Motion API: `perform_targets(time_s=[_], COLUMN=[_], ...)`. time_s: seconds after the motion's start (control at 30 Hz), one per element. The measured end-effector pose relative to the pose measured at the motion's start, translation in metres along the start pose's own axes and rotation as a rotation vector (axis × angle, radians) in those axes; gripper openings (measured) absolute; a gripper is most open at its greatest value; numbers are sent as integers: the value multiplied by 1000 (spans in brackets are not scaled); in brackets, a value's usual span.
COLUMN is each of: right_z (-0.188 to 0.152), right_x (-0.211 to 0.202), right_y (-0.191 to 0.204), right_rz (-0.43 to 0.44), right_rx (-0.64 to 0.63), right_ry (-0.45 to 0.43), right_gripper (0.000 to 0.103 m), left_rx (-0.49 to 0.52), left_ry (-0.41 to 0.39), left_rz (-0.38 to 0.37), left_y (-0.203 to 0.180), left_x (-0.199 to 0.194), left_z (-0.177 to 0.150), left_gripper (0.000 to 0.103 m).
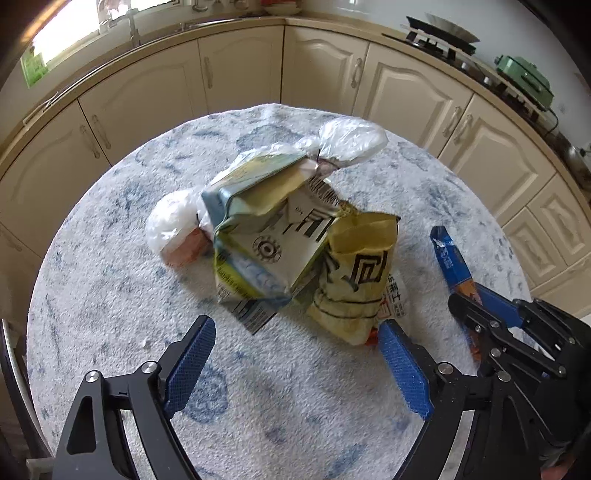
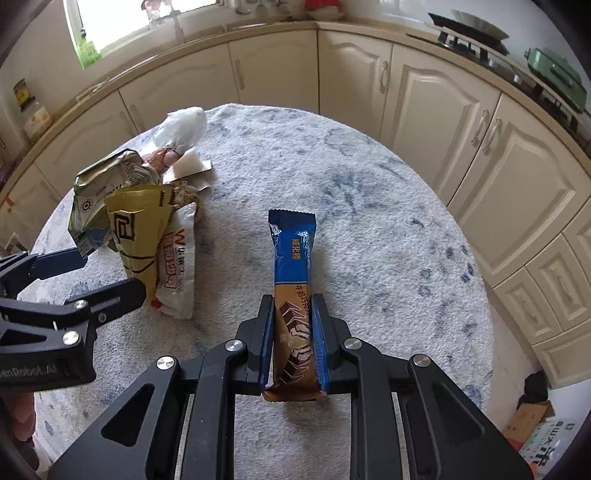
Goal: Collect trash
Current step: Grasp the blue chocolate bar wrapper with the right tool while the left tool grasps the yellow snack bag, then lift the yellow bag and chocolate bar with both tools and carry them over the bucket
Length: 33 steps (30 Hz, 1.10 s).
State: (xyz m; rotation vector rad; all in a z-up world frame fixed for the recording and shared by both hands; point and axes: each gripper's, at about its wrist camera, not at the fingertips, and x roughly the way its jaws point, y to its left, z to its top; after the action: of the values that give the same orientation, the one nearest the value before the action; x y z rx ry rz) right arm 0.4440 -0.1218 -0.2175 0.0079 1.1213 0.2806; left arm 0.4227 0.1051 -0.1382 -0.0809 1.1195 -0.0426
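Note:
A pile of trash lies on the round table's blue-and-white cloth (image 1: 110, 295): a crumpled printed carton (image 1: 266, 236), a yellow wrapper (image 1: 354, 280), a white-and-red wrapper (image 2: 177, 273) and knotted clear plastic bags (image 1: 351, 140). My left gripper (image 1: 297, 326) stands open just in front of the pile, its right finger beside the yellow wrapper's near end, with nothing pressed between the pads. To the right, my right gripper (image 2: 291, 301) is shut on the brown near end of a blue-and-brown snack bar wrapper (image 2: 291, 251), which points away across the cloth.
Cream kitchen cabinets (image 1: 240, 74) curve around behind the table. A stove with a pan (image 1: 443, 33) and a green appliance (image 1: 524, 77) stand on the counter at the right. Boxes (image 2: 535, 432) lie on the floor at the lower right.

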Motion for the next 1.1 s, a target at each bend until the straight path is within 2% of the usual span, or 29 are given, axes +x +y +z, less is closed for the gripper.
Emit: perform_targets(time_s=[0.03, 0.13, 0.2, 0.23, 0.57, 0.77, 0.97, 1.1], right_z=[0, 4, 6, 8, 1, -11, -29, -43], right_x=[0, 1, 4, 5, -3, -26, -54, -72], right_y=[-3, -6, -5, -3, -10, -4, 9, 19], right_rz=[3, 10, 6, 1, 35, 36, 54, 62], right_rx=[2, -6, -18, -32, 10, 16, 2, -8], right_ry=[-1, 1, -4, -13, -20, -45, -69, -83], right_gripper=[19, 19, 19, 19, 19, 19, 19, 19], left_rx=[-8, -43, -59, -52, 2, 18, -9, -14], left_ry=[-1, 32, 29, 28, 7, -5, -37, -52], left_rz=[0, -73, -94, -116, -20, -19, -6, -24], left_y=[-1, -2, -1, -2, -9, -12, -11, -16], left_x=[4, 19, 24, 25, 21, 9, -19, -47], left_z=[4, 13, 17, 18, 7, -7, -37, -66], left_gripper=[76, 56, 48, 37, 31, 31, 31, 31])
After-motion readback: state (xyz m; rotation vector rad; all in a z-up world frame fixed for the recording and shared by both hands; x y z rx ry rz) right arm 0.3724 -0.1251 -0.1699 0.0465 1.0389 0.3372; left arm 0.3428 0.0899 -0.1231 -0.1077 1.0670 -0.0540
